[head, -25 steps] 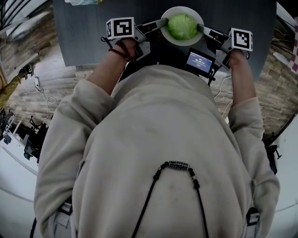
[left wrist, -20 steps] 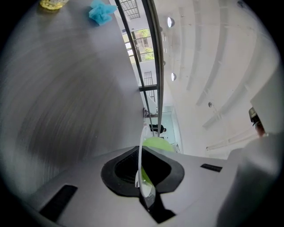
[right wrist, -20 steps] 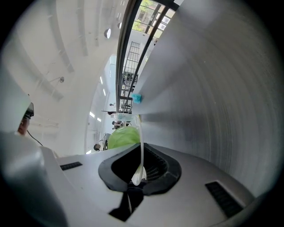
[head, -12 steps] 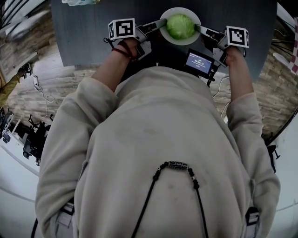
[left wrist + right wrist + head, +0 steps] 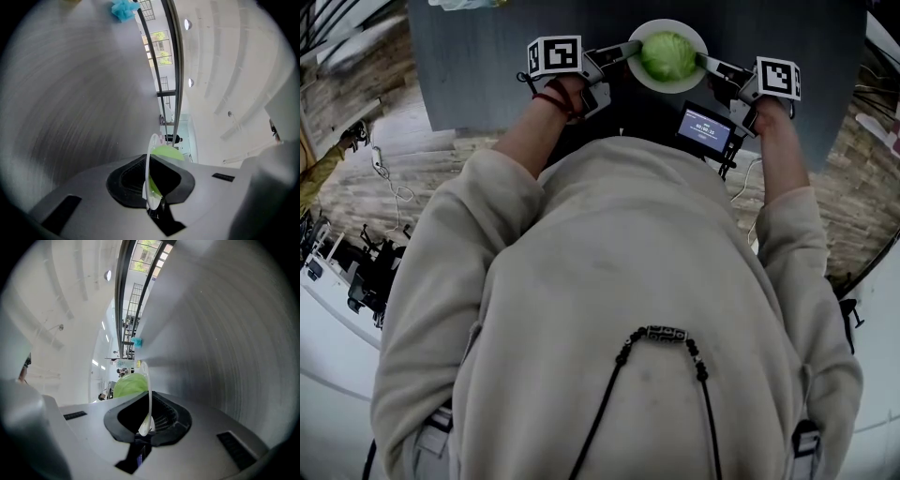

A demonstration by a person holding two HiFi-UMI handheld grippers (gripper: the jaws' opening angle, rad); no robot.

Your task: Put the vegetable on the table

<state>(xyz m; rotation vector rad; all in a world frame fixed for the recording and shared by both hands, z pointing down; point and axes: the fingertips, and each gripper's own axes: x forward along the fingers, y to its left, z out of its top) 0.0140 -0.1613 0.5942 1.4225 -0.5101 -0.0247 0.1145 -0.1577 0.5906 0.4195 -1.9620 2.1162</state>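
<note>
Pinched tight on opposite rims of the white plate (image 5: 661, 88) by left gripper (image 5: 629, 51) and right gripper (image 5: 705, 62), with the green vegetable (image 5: 668, 55) loose at its centre, over the grey table (image 5: 487, 75). Risks rolling off with any tilt or a slipped pinch on that thin rim.

The cabbage (image 5: 667, 54) sits on the plate (image 5: 666, 87), over the table (image 5: 487, 75) near its front edge. Your left gripper (image 5: 630, 49) clamps the plate's left rim, your right gripper (image 5: 701, 60) its right rim. A screen (image 5: 705, 127) sits just under the right gripper, nearer you. A wad (image 5: 123, 8) lies far back on the table, to your left.
</note>
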